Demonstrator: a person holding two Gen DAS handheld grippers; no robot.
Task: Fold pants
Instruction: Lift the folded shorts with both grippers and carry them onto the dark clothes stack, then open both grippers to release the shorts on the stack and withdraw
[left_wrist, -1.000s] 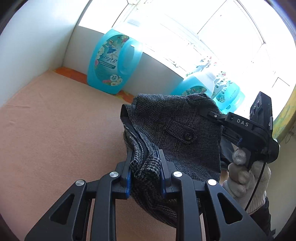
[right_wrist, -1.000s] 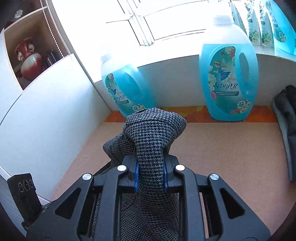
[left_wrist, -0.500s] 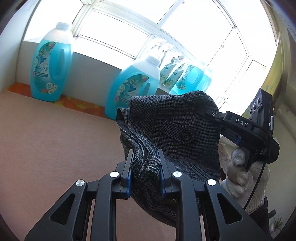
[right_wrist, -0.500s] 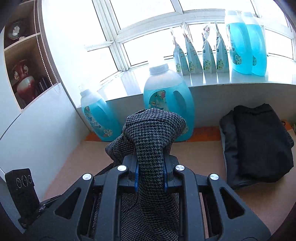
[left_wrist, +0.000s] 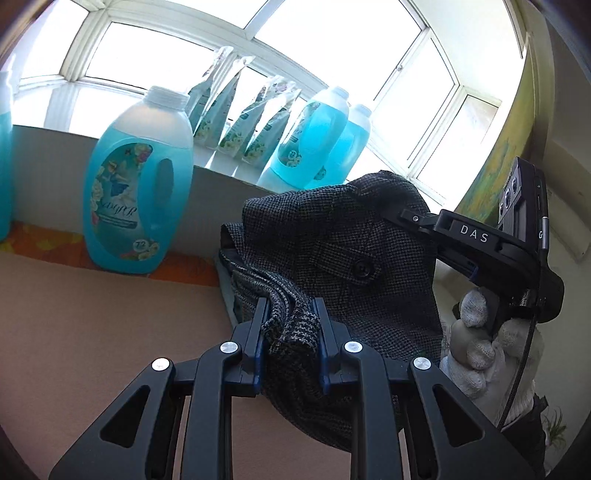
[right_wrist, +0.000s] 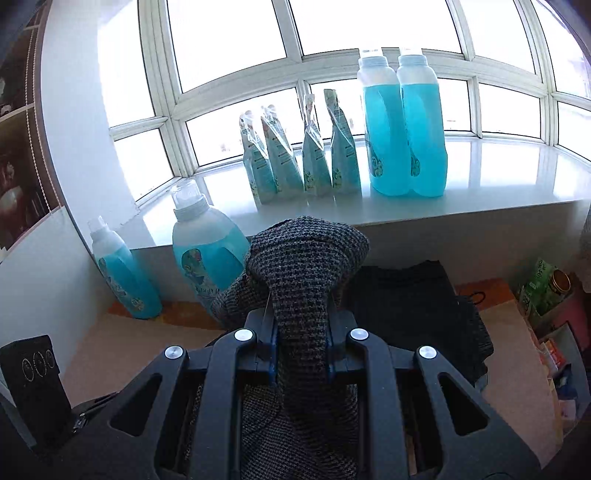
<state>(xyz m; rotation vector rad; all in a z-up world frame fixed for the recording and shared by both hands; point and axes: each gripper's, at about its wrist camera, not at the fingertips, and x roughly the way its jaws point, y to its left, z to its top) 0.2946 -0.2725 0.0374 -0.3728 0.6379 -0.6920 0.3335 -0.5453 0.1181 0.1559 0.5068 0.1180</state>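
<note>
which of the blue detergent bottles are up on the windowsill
The two tall detergent bottles standing side by side at the right end of the windowsill, beside the refill pouches. The large jug and small bottle stand lower, on the table.

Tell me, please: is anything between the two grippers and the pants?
No. Both grippers are already shut on the checked pants: the left gripper pinches a bunched edge, and the right gripper clamps another fold. Fabric fills each gap, nothing else.
</note>
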